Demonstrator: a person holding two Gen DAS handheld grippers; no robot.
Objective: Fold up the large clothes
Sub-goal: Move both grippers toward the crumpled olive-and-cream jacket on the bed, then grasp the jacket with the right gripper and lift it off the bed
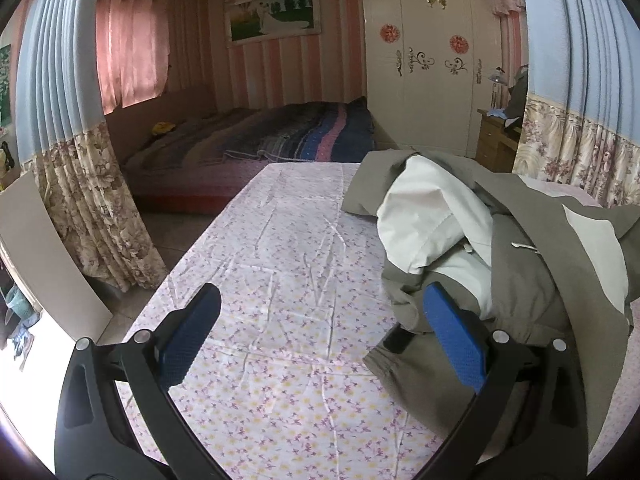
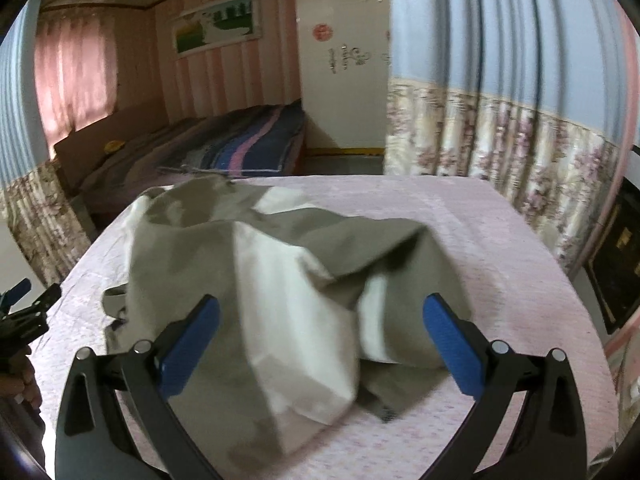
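lying crumpled: jacket (image 2: 280,272), blurred | left claw (image 1: 320,332) wide, empty | right claw (image 2: 320,344) wide, empty

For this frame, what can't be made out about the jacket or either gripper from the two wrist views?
- Jacket, right wrist view: motion blur smears its folds; sleeves and zipper indistinguishable.
- Jacket, left wrist view: right side cut off by the edge.
- Left gripper, right wrist view: mostly cut off at the left edge.

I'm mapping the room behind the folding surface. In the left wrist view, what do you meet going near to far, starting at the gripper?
Left gripper → floral sheet → bed with striped blanket → striped wall with framed picture.
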